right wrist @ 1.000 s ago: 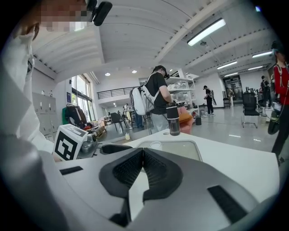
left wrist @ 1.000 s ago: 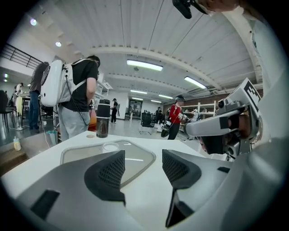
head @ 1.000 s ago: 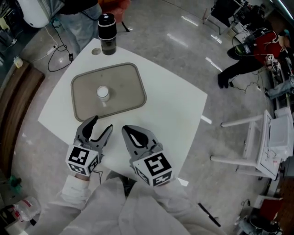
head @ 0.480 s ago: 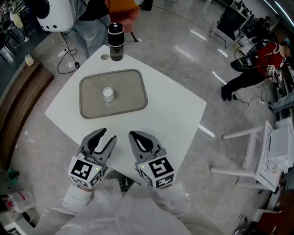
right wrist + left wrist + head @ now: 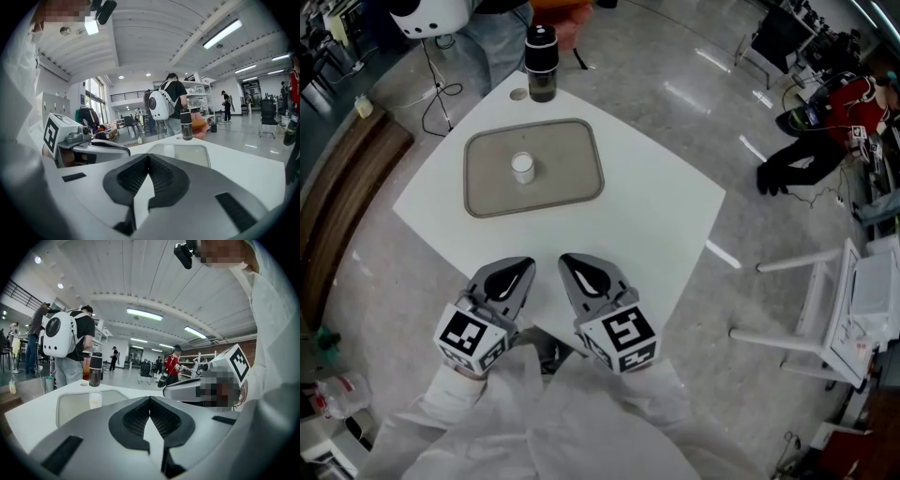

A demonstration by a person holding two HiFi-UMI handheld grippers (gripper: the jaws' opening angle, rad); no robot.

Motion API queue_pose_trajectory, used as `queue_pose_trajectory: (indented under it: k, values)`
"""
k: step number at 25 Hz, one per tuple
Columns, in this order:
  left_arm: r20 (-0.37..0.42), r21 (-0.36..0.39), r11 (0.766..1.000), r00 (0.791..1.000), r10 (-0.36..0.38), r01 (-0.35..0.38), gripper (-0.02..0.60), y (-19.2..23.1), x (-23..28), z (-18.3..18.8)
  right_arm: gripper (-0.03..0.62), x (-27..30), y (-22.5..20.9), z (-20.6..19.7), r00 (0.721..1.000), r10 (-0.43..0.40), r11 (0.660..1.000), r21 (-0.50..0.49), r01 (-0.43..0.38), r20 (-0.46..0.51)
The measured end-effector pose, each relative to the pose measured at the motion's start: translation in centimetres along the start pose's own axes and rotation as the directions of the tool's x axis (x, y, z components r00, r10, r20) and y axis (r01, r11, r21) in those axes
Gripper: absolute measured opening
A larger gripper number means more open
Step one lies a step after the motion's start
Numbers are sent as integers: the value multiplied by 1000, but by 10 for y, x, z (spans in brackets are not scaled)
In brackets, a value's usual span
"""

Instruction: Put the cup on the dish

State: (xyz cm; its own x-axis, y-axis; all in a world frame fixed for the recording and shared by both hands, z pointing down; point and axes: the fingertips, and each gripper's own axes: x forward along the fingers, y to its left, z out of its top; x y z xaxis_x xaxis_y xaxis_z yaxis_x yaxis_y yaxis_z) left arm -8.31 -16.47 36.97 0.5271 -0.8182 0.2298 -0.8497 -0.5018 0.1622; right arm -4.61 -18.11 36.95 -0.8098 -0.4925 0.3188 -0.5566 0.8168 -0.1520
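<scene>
Fingers (image 5: pixel 136 420) of the left gripper (image 5: pixel 150 400) are pressed together at their tips, and the ribbed dark pads meet along a closed seam with nothing pinched between them. The right gripper (image 5: pixel 149 157) stands the same way: its fingers (image 5: pixel 161 180) touch at the tips, only a thin wedge of white table showing lower down between the pads, and no object is in that gap.

Seen from the head view, the dish (image 5: pixel 572 187) is a shallow grey-beige tray with rounded corners lying on the white table (image 5: pixel 666 220). The cup (image 5: pixel 522 168), small, pale and upright, stands inside the dish, a little left of its middle and clear of the rim. Both grippers are well apart from the dish, on its near side over the table's near corner: the left gripper (image 5: pixel 525 267) and the right gripper (image 5: pixel 569 263) lie side by side, close to each other but not touching, tips pointing toward the dish. Neither touches the cup or the dish.

Beyond the far edge of the dish, at the table's far corner, stands a dark bottle (image 5: pixel 541 63) with a black cap, and a small round mark (image 5: pixel 518 94) sits on the table just beside it. In both gripper views the cup (image 5: pixel 95 399) shows upright in the dish, ahead of the closed tips.
</scene>
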Motion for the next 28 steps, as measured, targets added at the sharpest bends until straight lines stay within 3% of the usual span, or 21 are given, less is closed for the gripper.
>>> queue_pose_trajectory:
  k: [7,21,28]
  values:
    - [-12,-36,998,999,-47,47,8,-11,-1,-8,12,-3,5,-7,1000,1,999,-38,-1,-1]
    - [-5,-95,993,998,-63,63,8,-6,0,-14,12,7,16,-10,999,36,996,-84,-38,-30]
    - [-25,-96,993,997,-73,70,8,-7,-1,-18,11,4,19,-14,998,39,998,-47,-42,-46]
